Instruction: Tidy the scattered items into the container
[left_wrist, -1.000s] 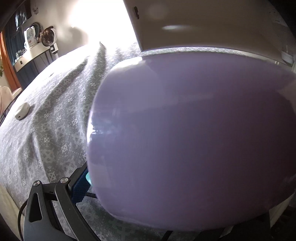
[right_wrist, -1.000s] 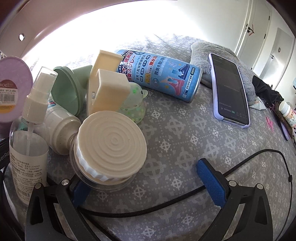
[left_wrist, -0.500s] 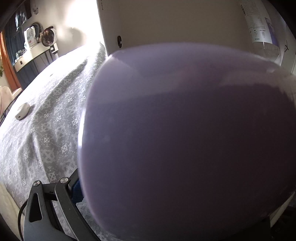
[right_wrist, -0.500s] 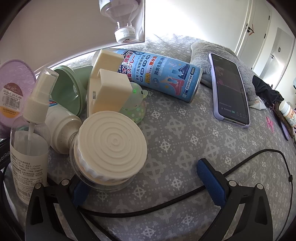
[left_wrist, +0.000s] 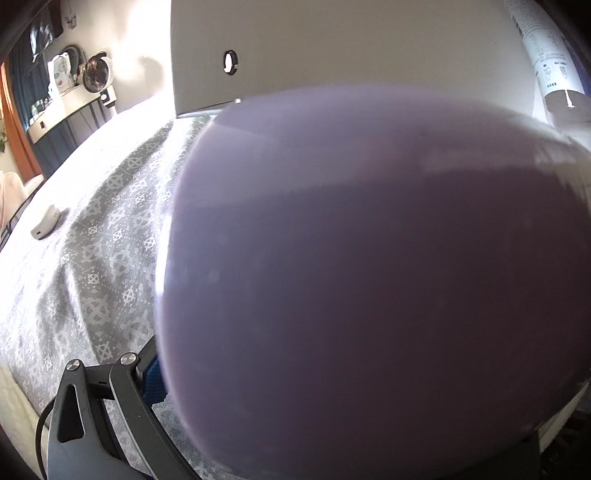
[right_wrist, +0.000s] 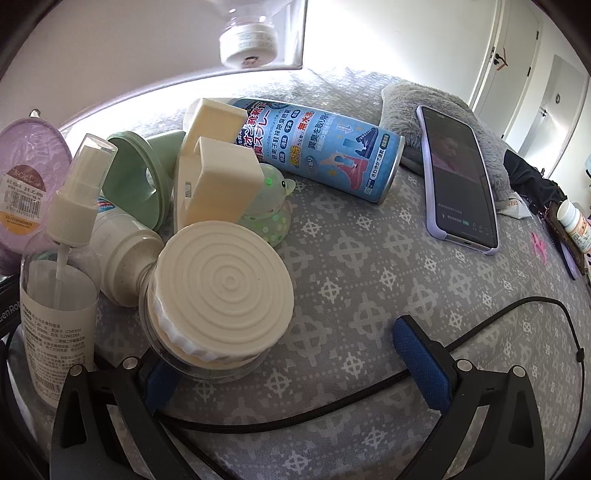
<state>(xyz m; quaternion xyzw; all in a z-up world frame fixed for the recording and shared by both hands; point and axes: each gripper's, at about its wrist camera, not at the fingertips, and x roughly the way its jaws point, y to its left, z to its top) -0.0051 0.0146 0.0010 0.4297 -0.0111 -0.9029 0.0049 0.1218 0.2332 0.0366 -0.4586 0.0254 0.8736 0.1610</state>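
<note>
My left gripper is shut on a purple round container (left_wrist: 369, 288) that fills the left wrist view; only its left finger (left_wrist: 147, 376) shows. The same purple item (right_wrist: 29, 181) shows at the far left of the right wrist view. A white box (left_wrist: 332, 48) hangs tilted above the bed, with a bottle (right_wrist: 247, 42) inside it. My right gripper (right_wrist: 291, 369) is open, low over the bedspread, beside a clear jar with a cream lid (right_wrist: 221, 280). Around the jar lie a spray bottle (right_wrist: 59, 280), a green funnel (right_wrist: 144, 177), a cream holder (right_wrist: 214, 177) and a blue spray can (right_wrist: 317, 147).
A phone in a lilac case (right_wrist: 458, 181) rests on a grey plush cushion (right_wrist: 443, 107). A black cable (right_wrist: 480, 325) crosses the grey patterned bedspread (right_wrist: 369, 277). A small white device (left_wrist: 44, 221) lies at the left; a shelf with a fan (left_wrist: 96, 70) stands behind.
The white box has tilted and shifted across the top of both views, so the bottle inside now shows. The purple container stays in my left gripper. The right gripper has not moved.
</note>
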